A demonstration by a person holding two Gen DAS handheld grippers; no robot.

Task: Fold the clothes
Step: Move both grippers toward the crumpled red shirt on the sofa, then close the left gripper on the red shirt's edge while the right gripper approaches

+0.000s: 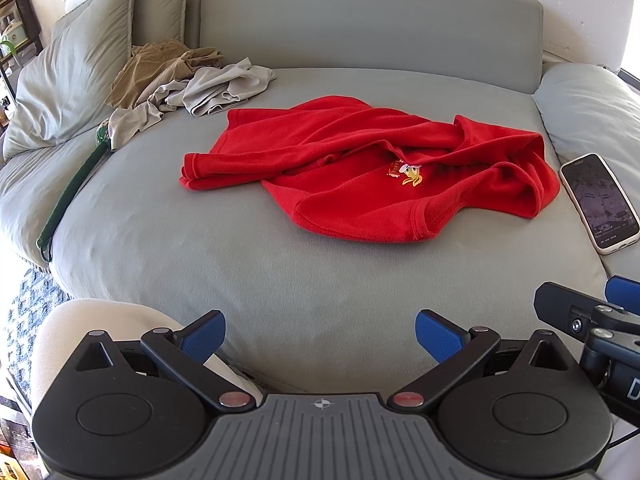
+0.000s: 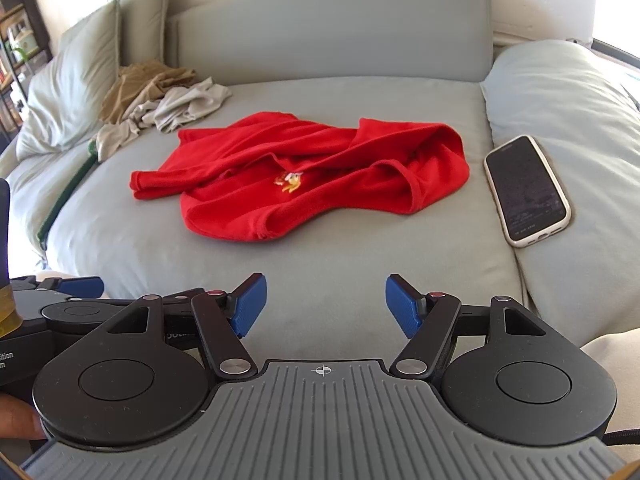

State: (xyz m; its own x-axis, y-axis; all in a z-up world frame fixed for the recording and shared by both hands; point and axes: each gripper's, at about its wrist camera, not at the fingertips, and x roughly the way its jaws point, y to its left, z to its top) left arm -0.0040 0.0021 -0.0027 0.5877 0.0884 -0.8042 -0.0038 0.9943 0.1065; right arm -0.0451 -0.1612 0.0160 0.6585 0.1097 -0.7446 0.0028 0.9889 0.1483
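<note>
A crumpled red shirt (image 1: 360,164) (image 2: 304,172) with a small yellow emblem lies in the middle of the grey sofa seat (image 1: 248,264) (image 2: 332,268). My left gripper (image 1: 320,338) hovers over the seat's front edge, well short of the shirt, open with nothing between its blue pads. My right gripper (image 2: 325,306) is beside it to the right, also open and empty, and equally short of the shirt. Part of the right gripper shows at the right edge of the left wrist view, and part of the left gripper at the left edge of the right wrist view.
A heap of tan and pale grey clothes (image 1: 188,80) (image 2: 160,100) lies at the back left by a cushion (image 1: 68,80). A phone (image 1: 600,202) (image 2: 526,190) rests face up on the right cushion. A green strap (image 1: 72,184) runs along the left seam.
</note>
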